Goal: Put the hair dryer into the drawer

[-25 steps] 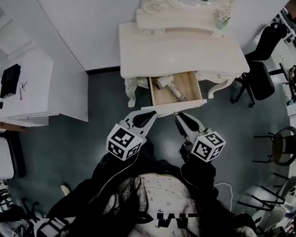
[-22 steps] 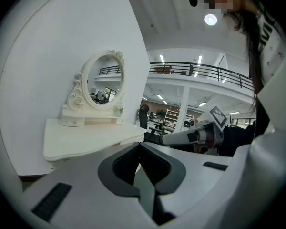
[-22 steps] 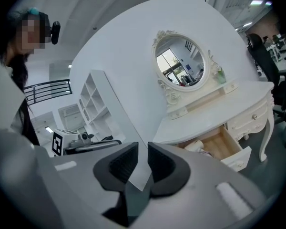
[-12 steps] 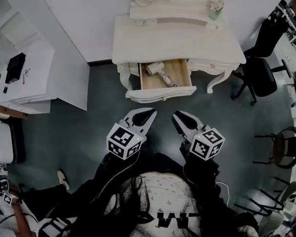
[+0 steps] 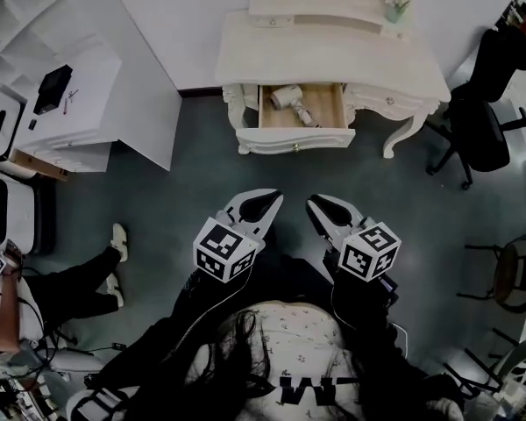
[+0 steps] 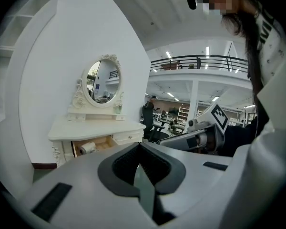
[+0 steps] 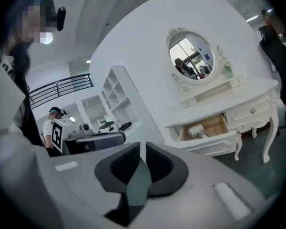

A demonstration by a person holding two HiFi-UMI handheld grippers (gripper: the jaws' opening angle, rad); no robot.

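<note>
Distance to the open drawer [image 5: 296,139] was increased; hair dryer [image 5: 289,99] was noted inside, well ahead. Left gripper [image 5: 269,202] was shut, empty; right gripper [image 5: 319,205] was slightly parted, closing, empty.

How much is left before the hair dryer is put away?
Done: the hair dryer lies inside the drawer. In hand: nothing. The left gripper and the right gripper are both empty and far back from the drawer. Left: the drawer stands open, so maybe only pushing it shut, if that is wanted.
</note>
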